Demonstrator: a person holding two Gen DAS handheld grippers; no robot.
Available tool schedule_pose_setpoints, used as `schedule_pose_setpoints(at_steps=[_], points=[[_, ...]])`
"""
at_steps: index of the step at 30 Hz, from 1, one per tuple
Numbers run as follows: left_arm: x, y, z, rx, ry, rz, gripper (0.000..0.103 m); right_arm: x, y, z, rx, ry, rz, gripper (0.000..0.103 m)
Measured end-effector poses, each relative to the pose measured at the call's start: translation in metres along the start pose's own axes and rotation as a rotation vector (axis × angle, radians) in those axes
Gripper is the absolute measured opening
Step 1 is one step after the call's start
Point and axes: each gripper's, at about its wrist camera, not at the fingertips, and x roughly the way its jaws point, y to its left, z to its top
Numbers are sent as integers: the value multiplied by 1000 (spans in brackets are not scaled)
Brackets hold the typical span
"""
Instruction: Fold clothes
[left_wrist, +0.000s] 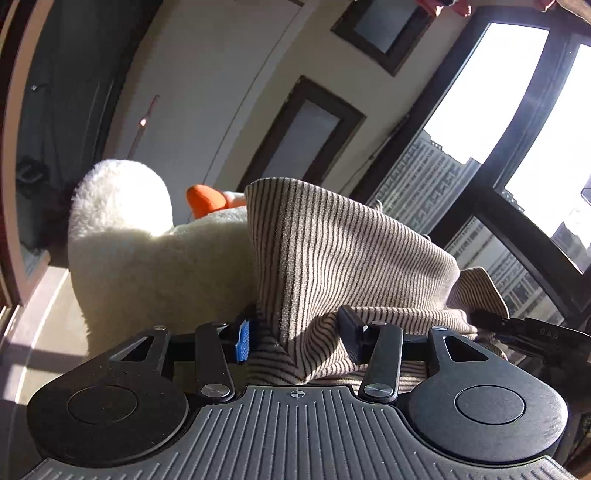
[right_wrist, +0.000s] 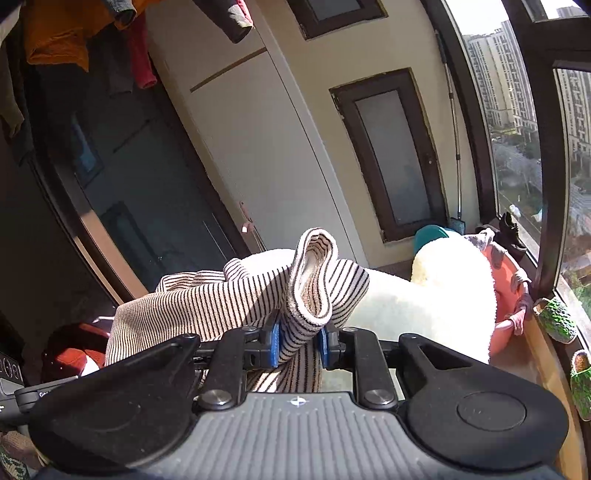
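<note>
Here, you are lifting the striped garment (left_wrist: 351, 258) clear of the plush toy (left_wrist: 147, 251) at ten o'clock, left gripper (left_wrist: 297, 332) pinching a fold and right gripper (right_wrist: 298, 341) clenching the cuff (right_wrist: 314, 280), so it hangs free for folding.

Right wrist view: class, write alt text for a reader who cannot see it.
The right gripper is shut on a cuffed edge of a striped garment, lifted in front of a white plush toy. Behind are a cream wall, a dark-framed window and hanging clothes.
</note>
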Motion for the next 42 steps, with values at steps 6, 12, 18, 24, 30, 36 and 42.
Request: schedule_pose_setpoints(at_steps=[6,12,18,24,30,36,42], points=[[-47,-12,22,83,-117,43,57,-26,-37,-22,62,-2,-86,40],[-56,-60,28,199,-122,-110,83,-68,5,-4,-51,-228,-81,34],[18,-103,-3,398,35,125,85,-34,1,-20,8,-101,-55,34],[19,-103,-12,433,50,118,94,-12,3,-27,26,-23,-39,31],[18,-101,-17,451,56,131,95,-19,32,17,-126,-113,29,31],[19,-97,-24,433,63,140,99,25,48,56,-136,-87,53,40],[23,-94,-33,428,70,149,103,78,46,58,-85,34,98,41]])
